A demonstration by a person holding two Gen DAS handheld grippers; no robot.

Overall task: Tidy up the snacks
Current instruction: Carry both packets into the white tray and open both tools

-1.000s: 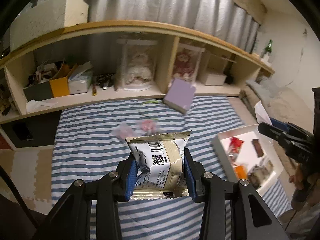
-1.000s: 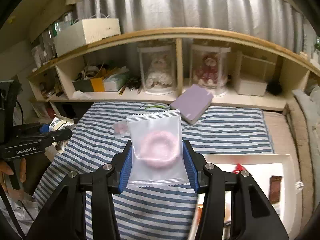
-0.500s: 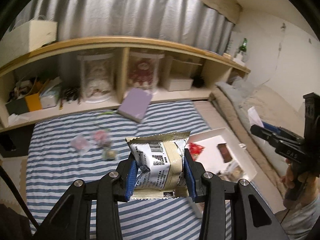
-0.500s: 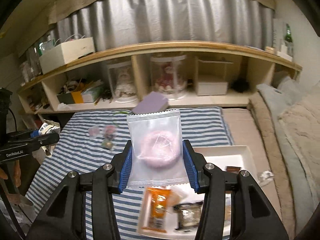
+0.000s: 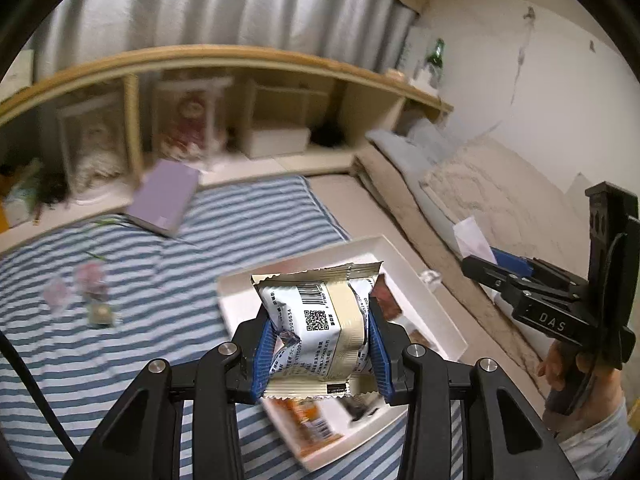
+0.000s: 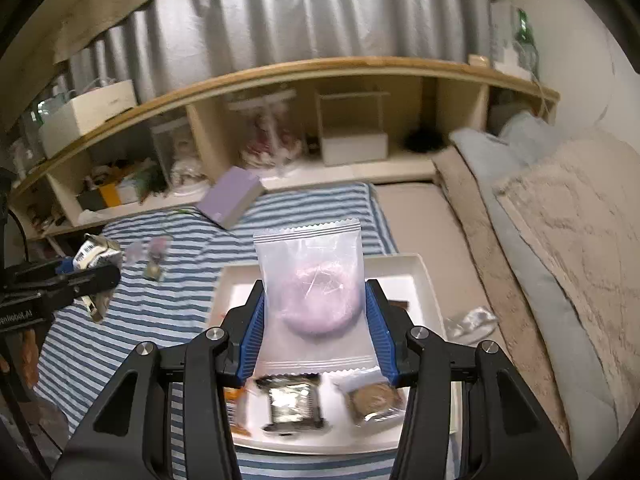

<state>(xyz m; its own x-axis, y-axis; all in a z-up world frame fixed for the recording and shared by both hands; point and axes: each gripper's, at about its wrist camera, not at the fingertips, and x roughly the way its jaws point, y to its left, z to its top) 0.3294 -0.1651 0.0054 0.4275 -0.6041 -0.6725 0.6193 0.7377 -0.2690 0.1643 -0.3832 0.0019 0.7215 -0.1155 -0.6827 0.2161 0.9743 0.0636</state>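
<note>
Two grippers, each clamped on one snack, held above a white tray (image 6: 416, 264) on a blue-striped sheet (image 5: 168, 280). Left gripper (image 5: 322, 354): jaws drawn close, blue pads pressed on both sides of a cream packet (image 5: 320, 320) printed with a barcode and a QR code, hung over the tray's near half. Right gripper (image 6: 314, 330): jaws a little wider, pinched on a clear pouch (image 6: 312, 276) with one pink ring-shaped treat inside, upright at tray centre.

Counted in the tray from the right wrist view: an orange packet (image 6: 236, 412) at 7 o'clock, a dark foil packet (image 6: 292, 404) at 6, a round biscuit in clear wrap (image 6: 374, 402) at 5, a brown bar (image 6: 400, 304) at 3, partly hidden behind the blue pad. Any more behind the pouch could not be told.

Left loose on the sheet at 10 o'clock of the tray: three small sweets (image 6: 154, 256), blurred. Seen beyond: one purple box (image 6: 232, 196) at 11 o'clock, tilted against the wooden shelf (image 6: 280, 76); one crumpled clear wrapper (image 6: 472, 320) just off the tray at 3 o'clock; folded blankets (image 6: 560, 220) farther right.
</note>
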